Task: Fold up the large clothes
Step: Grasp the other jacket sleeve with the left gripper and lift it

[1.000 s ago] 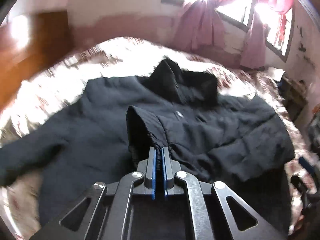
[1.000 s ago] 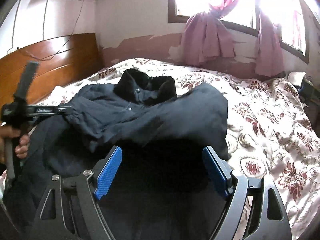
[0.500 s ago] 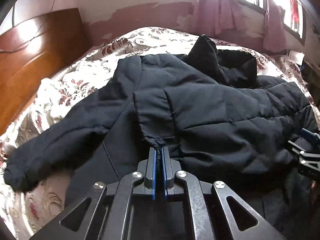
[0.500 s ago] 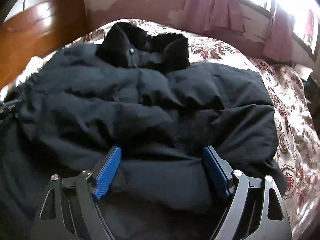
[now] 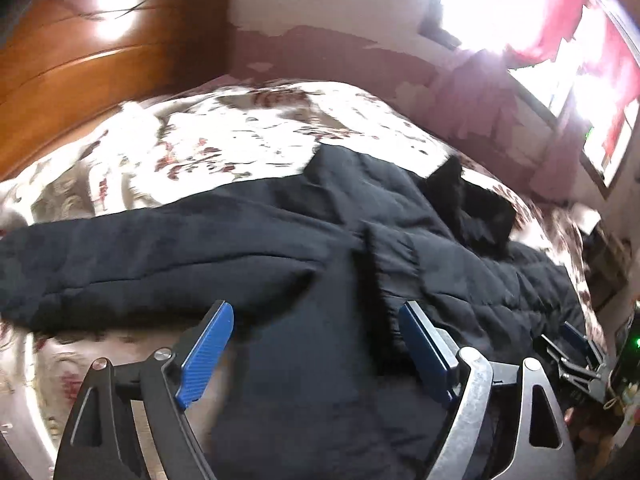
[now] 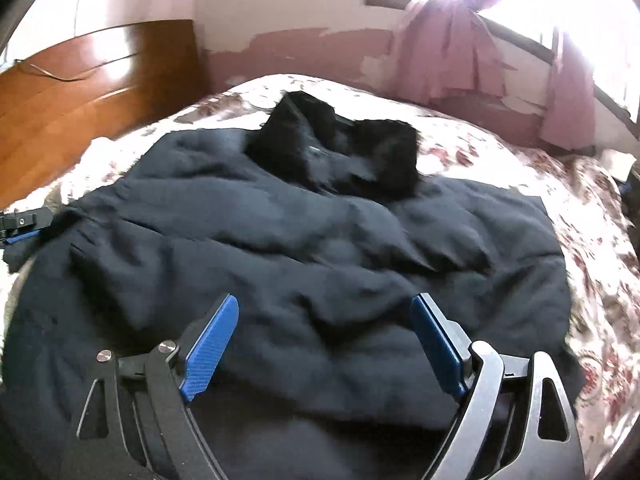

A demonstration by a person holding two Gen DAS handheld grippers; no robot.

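The left black-and-silver two-finger gripper (image 5: 316,344) carries ribbed blue rectangular pads (image 5: 206,354) on its fingers, the finger at 7 o'clock of matte black metal, the one at 5 o'clock of brushed silver metal, both with triangular cut-outs and round silver screw heads at the pivots; the right black-and-silver two-finger gripper (image 6: 324,344) is built alike, with blue textured pads (image 6: 210,354), a black linkage at 7 o'clock and a silver curved arm at 5 o'clock
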